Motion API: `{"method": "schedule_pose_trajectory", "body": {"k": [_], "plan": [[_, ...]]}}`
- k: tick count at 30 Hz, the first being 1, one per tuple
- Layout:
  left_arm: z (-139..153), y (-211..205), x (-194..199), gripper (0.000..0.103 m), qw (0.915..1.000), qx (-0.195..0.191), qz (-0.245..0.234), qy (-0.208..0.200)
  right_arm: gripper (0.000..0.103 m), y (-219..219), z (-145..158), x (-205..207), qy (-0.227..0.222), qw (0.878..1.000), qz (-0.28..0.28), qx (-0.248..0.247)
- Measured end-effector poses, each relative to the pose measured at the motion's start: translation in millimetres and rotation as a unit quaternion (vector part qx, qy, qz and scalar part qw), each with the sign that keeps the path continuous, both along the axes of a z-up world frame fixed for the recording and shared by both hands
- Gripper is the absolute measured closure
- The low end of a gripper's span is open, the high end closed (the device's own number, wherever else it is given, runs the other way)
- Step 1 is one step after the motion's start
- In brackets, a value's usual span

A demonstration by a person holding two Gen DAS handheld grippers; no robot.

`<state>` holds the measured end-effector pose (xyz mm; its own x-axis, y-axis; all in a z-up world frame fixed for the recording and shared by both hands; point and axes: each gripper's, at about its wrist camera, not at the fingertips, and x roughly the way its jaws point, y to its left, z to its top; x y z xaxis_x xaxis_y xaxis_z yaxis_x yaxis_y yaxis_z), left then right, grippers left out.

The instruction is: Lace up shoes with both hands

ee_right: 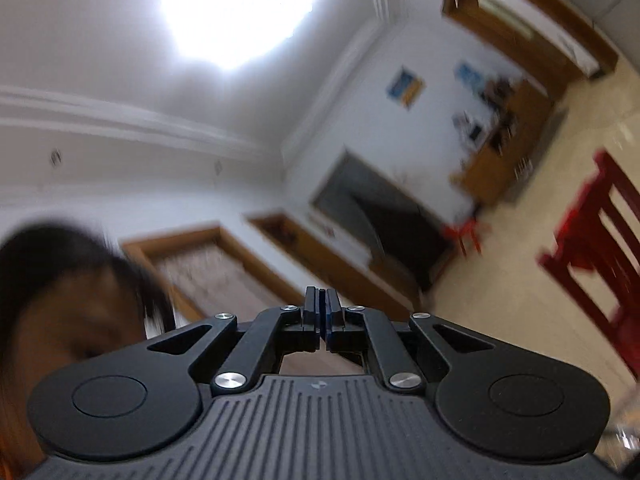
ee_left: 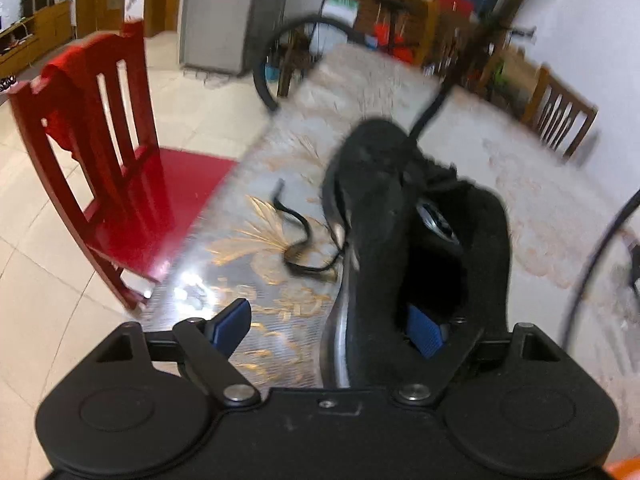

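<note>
In the left wrist view a black shoe (ee_left: 384, 216) lies on the patterned table (ee_left: 280, 152), heel end towards me. My left gripper (ee_left: 328, 328) is open; its left blue pad (ee_left: 230, 326) is outside the shoe and its right blue pad (ee_left: 424, 332) is inside the shoe's opening, so the jaws straddle the shoe's left side wall. A loose black lace (ee_left: 300, 240) curls on the table to the shoe's left. Another lace end (ee_left: 430, 110) runs up and away from the tongue. My right gripper (ee_right: 322, 312) is shut, tilted up towards the ceiling; I cannot see anything between its pads.
A red chair (ee_left: 100, 152) stands at the table's left edge. A wooden chair (ee_left: 560, 112) is at the far right and a bicycle wheel (ee_left: 280, 60) beyond the table. In the right wrist view a person's head (ee_right: 60, 300) is close at left, under a bright ceiling lamp (ee_right: 236, 8).
</note>
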<state>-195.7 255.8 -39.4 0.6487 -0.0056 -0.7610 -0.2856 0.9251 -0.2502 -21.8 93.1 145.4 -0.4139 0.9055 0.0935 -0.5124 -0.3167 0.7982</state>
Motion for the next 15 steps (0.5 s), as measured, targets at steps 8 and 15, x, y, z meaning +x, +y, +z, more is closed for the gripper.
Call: {"method": "schedule_pose_trajectory", "body": {"k": [8,15], "plan": [[33.2,34.7,-57.6,0.021,0.998,0.003,0.03,-0.056,0.058,0.0,-77.9,-86.0,-0.374,0.867,0.051,-0.326],[25.1,57.1,-53.0,0.021,0.9959,0.025,0.074,-0.045,0.06,74.2,-108.4,-17.9,-0.268,0.882,-0.056,-0.384]]}}
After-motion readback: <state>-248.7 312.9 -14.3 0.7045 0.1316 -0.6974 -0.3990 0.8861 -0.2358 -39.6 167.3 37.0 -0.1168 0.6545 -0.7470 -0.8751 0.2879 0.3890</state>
